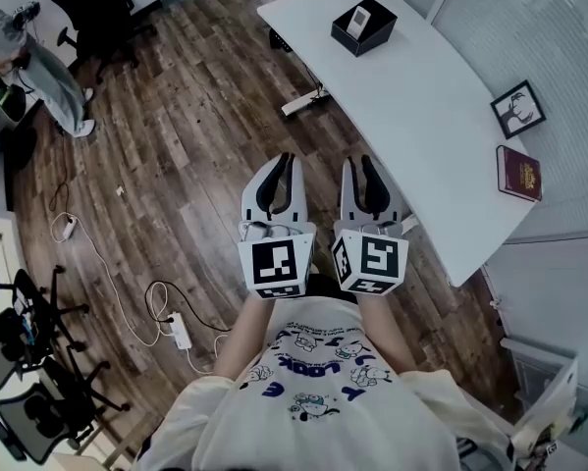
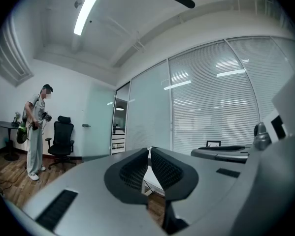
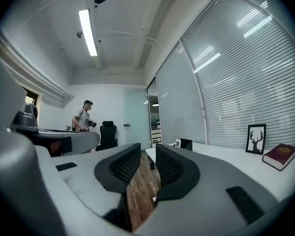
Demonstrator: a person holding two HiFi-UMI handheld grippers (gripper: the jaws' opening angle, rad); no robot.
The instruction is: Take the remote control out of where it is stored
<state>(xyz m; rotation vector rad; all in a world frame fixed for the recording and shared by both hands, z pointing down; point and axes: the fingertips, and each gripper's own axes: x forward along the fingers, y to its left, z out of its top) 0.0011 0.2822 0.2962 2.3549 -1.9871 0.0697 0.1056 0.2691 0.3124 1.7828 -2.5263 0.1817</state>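
Remote control [image 1: 355, 18] seems to stand on end in the black box [image 1: 374, 35] at the table's [image 1: 421, 116] far end, well ahead of both empty grippers, with the right gripper [image 1: 365, 165] (jaws slightly apart) a bit nearer than the left gripper [image 1: 285, 161] (jaws basically together).

White remote [image 1: 355, 20] inside black box [image 1: 378, 34]

Office: long white curved desk [image 1: 411, 116] right of gripper fingers [image 1: 349, 192]; black swivel chairs [image 1: 95, 13] far left; slatted-blind glass partitions [image 3: 236, 82] beyond.
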